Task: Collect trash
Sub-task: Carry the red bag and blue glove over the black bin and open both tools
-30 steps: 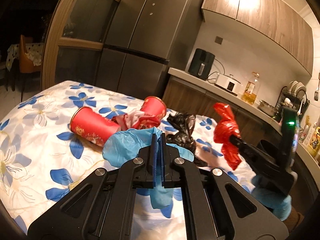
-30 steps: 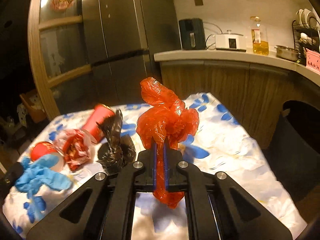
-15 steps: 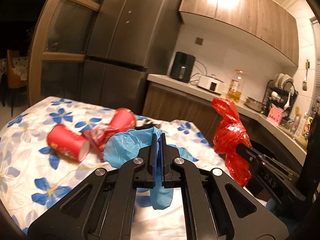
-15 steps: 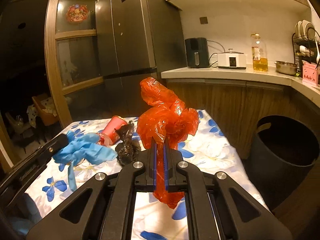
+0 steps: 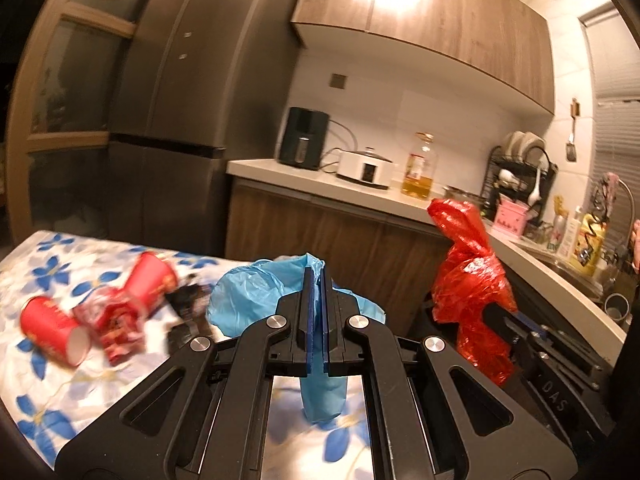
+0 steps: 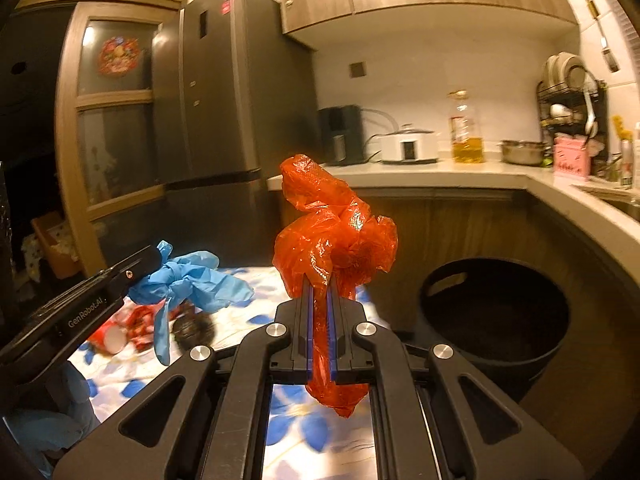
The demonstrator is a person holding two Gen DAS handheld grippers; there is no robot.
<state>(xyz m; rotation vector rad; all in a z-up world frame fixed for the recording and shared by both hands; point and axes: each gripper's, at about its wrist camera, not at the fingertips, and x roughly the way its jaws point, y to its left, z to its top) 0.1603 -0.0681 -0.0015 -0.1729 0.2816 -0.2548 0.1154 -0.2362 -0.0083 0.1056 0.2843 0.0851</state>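
Blue, crumpled and glove-like, a thin plastic piece of trash (image 5: 256,292) is pinched between the pressed-together jaws of the left gripper (image 5: 316,280), its tail hanging below the pads above the flowered white-and-blue tablecloth (image 5: 36,264). The right gripper (image 6: 320,292) is likewise clamped on a scrunched red-orange plastic bag (image 6: 332,236), which bulges above the pads and trails beneath them; gripping each wad near its middle seems meant to keep the flimsy film from slipping out while carried. Both pieces are lifted clear of the table, one per hand, apparently so that two items can go in a single trip. A round black bin (image 6: 496,312) stands on the floor just beside the table's end, below the curved countertop (image 6: 540,184), its mouth open and to the right of the red bag in the right wrist view, a likely target for the drop. More trash lies on the cloth: two red paper cups (image 5: 56,330) on their sides, a crumpled red printed wrapper (image 5: 116,320) between them, and a dark crumpled bag (image 5: 188,300) nearby, all blurred. These look like later pickups.
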